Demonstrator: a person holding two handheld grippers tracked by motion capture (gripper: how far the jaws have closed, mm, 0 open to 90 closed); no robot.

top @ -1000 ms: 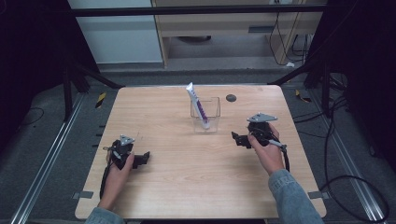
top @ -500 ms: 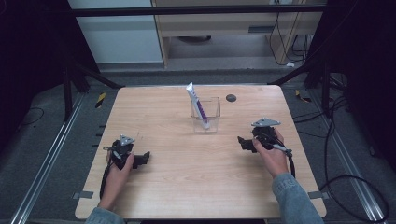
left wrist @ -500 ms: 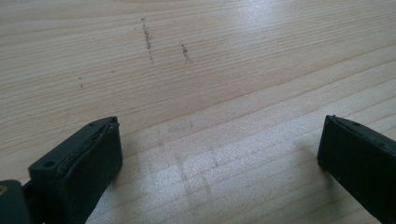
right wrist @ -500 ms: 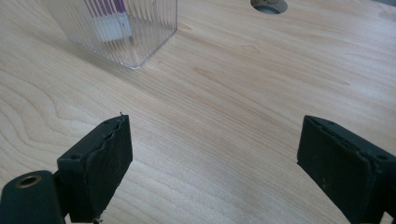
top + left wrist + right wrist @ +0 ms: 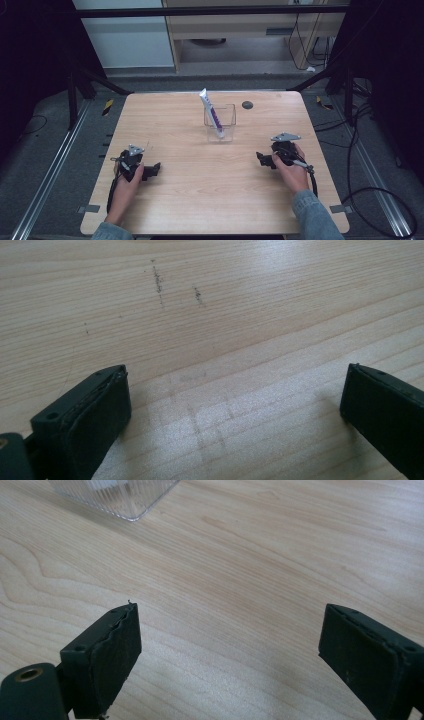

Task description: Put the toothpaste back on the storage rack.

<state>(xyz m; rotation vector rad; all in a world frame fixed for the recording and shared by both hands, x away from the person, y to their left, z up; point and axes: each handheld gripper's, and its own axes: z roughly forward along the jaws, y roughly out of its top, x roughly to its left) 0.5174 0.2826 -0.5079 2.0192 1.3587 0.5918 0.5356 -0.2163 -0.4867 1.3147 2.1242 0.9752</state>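
Resting on the wooden tabletop [image 5: 210, 180], the 2 tongs sit well apart, 1 near each side edge, each held by a hand entering from the bottom of the high view. The left tongs [image 5: 152, 170] lie at the left side, jaws pointing toward the middle of the tabletop; the left gripper view shows both black jaws spread wide with bare wood grain and a few dark specks [image 5: 157, 280] between and beyond them, so they are released and grasp nothing. The right tongs [image 5: 260, 159] lie at the right side, a grey three-cornered plate [image 5: 285, 136] on top and a cable [image 5: 312, 180] trailing back along the sleeve. The right gripper view shows its jaws likewise spread wide over bare wood.

A clear square container [image 5: 220, 123] stands upright at the centre rear of the tabletop. A white tube [image 5: 211, 112] with purple markings leans inside it, its top tilted left above the rim. One corner of the container [image 5: 120, 497] appears at the top of the right gripper view. A small dark disc [image 5: 247, 104] lies near the rear edge, right of the container.
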